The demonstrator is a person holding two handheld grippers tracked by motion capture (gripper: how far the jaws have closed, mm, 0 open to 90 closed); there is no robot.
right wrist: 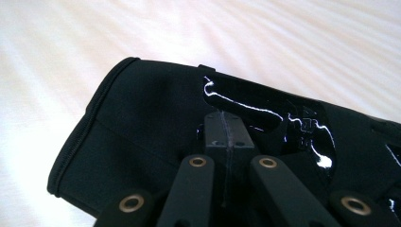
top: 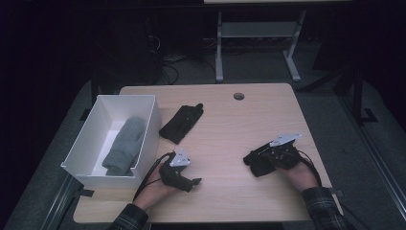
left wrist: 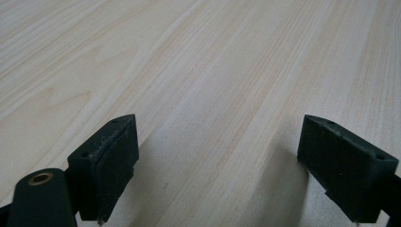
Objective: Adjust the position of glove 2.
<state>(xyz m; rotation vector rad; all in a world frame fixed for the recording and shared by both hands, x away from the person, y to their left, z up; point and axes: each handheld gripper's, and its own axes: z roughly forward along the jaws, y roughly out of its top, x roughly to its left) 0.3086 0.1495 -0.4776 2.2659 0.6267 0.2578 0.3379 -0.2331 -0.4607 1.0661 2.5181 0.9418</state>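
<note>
Right gripper [right wrist: 226,137] is pinched shut on a black glove [right wrist: 156,142] near the table's [top: 230,120] right front. Left gripper [left wrist: 217,156] idles wide open. Looks like mid-carry; next it needs lifting over to the white box [top: 91,167], I'd guess.

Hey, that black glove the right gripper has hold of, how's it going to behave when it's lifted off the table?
Probably floppy: the black glove is soft fabric, pinched at one spot by the right gripper, so the free cuff should droop. Likely light. Its glossy printed patch might be slicker than the cloth.
</note>
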